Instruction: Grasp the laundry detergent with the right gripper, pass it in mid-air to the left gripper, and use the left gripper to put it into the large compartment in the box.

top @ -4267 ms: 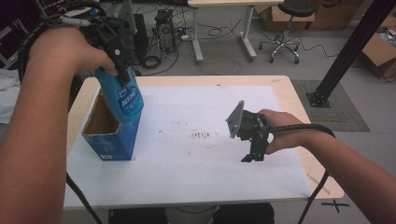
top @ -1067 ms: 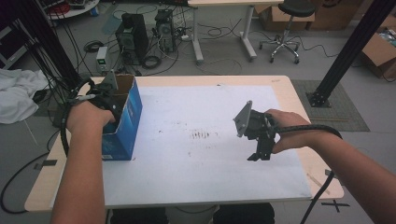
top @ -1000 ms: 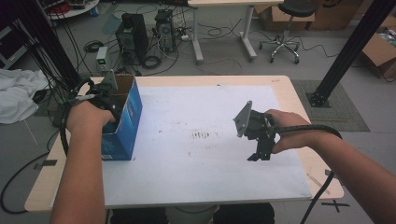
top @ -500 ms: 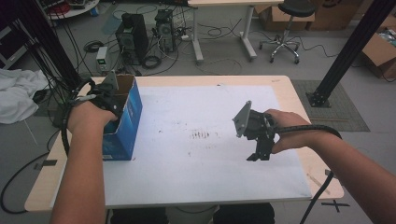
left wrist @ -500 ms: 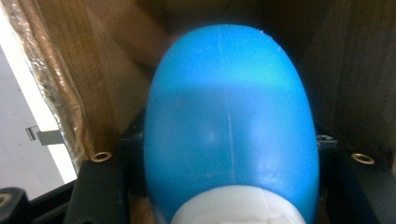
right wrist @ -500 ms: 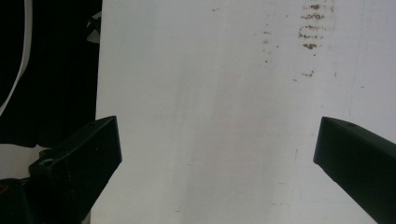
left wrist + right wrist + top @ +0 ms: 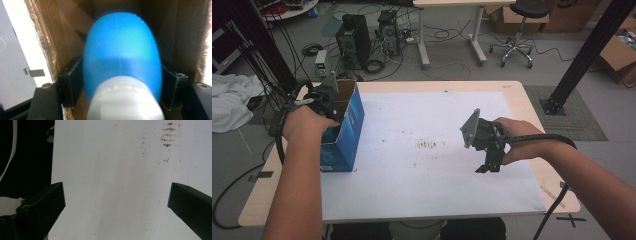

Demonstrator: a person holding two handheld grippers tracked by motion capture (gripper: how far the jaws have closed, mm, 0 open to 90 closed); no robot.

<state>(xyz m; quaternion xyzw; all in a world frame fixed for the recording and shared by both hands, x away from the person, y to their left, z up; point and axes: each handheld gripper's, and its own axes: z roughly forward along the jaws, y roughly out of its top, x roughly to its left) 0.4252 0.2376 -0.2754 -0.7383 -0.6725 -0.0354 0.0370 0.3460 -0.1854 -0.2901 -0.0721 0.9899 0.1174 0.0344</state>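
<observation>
This looks like a robotics or engineering lab. Two black desktop computer towers [image 7: 354,34] stand directly on the grey concrete floor [image 7: 452,67], with loose black cables [image 7: 314,50] coiled and trailing around them. A black metal frame post [image 7: 584,60] rises from a bolted foot beside a wooden worktop covered with a white sheet [image 7: 412,150]. Behind it stand a white-legged desk [image 7: 472,30], a black swivel stool on castors [image 7: 517,30] and brown cardboard boxes [image 7: 619,52].

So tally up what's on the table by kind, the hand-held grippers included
Blue bottle: 1
Blue cardboard box: 1
Hand-held grippers: 2, left hand-held gripper, right hand-held gripper
Total: 4
</observation>
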